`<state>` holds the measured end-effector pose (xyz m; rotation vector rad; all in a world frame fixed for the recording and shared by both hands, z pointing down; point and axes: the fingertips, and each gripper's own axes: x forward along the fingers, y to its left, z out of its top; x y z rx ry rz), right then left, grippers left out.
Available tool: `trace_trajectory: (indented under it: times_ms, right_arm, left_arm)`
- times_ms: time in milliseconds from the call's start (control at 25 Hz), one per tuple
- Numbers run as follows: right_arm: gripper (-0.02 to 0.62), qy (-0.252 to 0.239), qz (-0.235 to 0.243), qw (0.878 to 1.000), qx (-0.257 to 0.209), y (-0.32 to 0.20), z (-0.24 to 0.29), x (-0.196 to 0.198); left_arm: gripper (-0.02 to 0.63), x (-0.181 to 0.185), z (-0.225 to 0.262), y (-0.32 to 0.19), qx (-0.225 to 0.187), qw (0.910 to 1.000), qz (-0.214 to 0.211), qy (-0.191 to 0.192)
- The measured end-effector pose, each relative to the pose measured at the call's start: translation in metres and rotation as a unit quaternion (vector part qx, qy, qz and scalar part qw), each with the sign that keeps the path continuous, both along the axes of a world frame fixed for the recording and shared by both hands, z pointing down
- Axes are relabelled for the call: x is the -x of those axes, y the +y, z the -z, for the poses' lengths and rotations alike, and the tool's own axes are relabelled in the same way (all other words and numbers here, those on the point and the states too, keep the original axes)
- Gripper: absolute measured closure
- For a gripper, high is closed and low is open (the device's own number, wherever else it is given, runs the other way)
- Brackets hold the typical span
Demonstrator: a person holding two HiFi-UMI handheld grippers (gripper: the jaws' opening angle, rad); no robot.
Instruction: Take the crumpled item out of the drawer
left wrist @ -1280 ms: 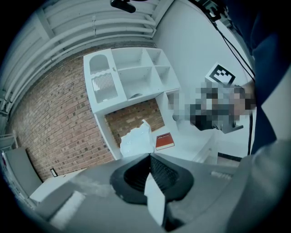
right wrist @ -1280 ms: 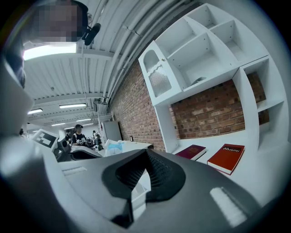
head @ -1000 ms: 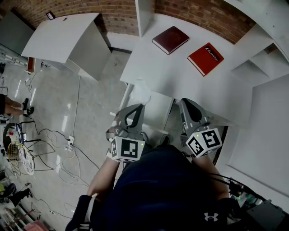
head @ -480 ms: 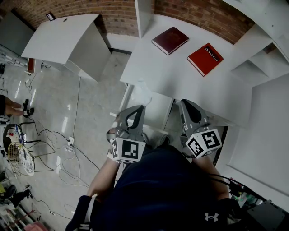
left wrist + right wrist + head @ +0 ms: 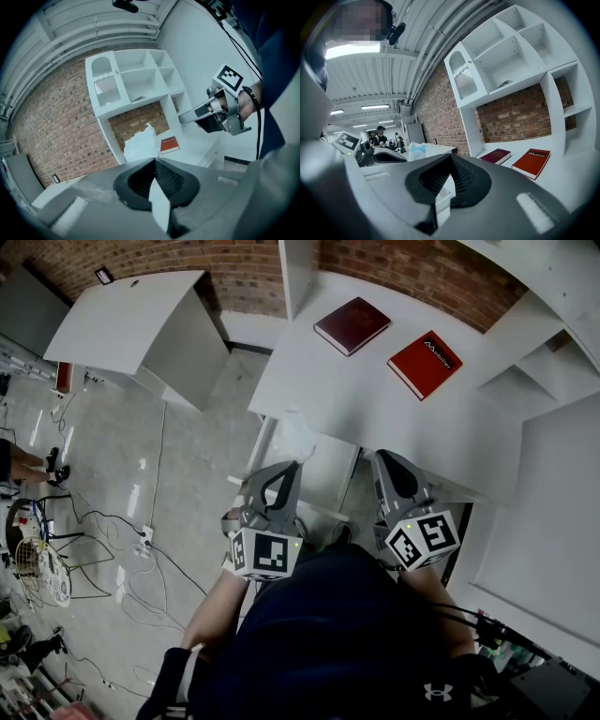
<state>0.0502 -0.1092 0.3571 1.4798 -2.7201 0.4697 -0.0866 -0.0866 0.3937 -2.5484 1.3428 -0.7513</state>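
Observation:
A crumpled white item point(image 5: 298, 434) sticks out beyond the tips of my left gripper point(image 5: 292, 463), which is shut on it, just over the left front corner of the white desk point(image 5: 375, 409). In the left gripper view the crumpled item point(image 5: 140, 143) stands up from the closed tips of the left gripper point(image 5: 154, 159). The open white drawer point(image 5: 333, 472) lies below, between both grippers. My right gripper point(image 5: 381, 456) hovers beside the drawer, jaws shut and empty. Seen in its own view, the right gripper point(image 5: 451, 154) has its tips together, with the crumpled item point(image 5: 417, 151) off to the left.
A maroon book point(image 5: 352, 322) and a red book point(image 5: 425, 362) lie on the desk near the brick wall. White shelving point(image 5: 534, 362) rises at the right. A white cabinet point(image 5: 141, 320) stands to the left, and cables point(image 5: 122, 549) trail across the floor.

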Motion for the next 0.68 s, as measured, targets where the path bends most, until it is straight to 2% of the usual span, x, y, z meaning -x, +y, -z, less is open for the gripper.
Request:
trace_trajectory:
  times_ms: [400, 560, 680]
  right_arm:
    - [0.594, 0.0, -0.003, 1.0, 0.003, -0.0017, -0.005, 0.0004]
    - [0.594, -0.002, -0.005, 1.0, 0.004, -0.0018, -0.0075, -0.0005]
    - [0.594, 0.001, -0.007, 1.0, 0.008, -0.0026, -0.0073, 0.0004]
  left_arm:
    - [0.603, 0.0023, -0.0078, -0.0016, -0.001, 0.9999, -0.008, -0.012]
    - [0.603, -0.0004, -0.0025, -0.0046, 0.006, 1.0, 0.0, 0.007]
    - [0.603, -0.0008, -0.005, -0.0058, 0.006, 0.9999, -0.006, 0.006]
